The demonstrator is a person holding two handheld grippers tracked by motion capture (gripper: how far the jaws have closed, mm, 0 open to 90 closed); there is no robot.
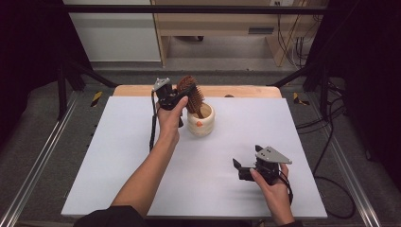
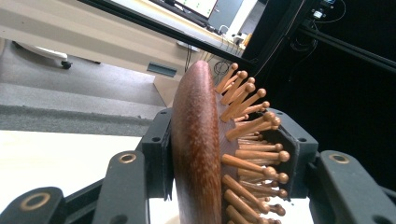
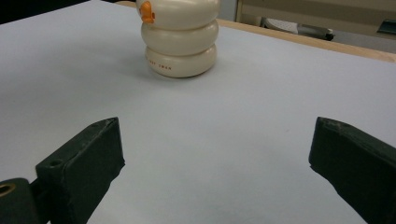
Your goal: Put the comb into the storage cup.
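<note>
Left hand-held gripper [image 1: 176,98]: squeezed on the brown wooden hairbrush with round-tipped pegs [image 1: 191,92], upper middle of the high view.
Brush handle: down in the cream ringed cup [image 1: 200,121].
Right hand-held gripper [image 1: 241,169]: wide, holding nothing, lower right.
Do it well: keep the brush straight and go slow so the cup won't tip.
Writing: small orange words low on the cup [image 3: 161,66], too tiny to read.

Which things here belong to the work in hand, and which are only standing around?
In the work:
- wooden hairbrush, clamped in the left gripper
- cream holder, brush handle inside

Standing around:
- right gripper, open, holding nothing
- cables beside the table
</note>
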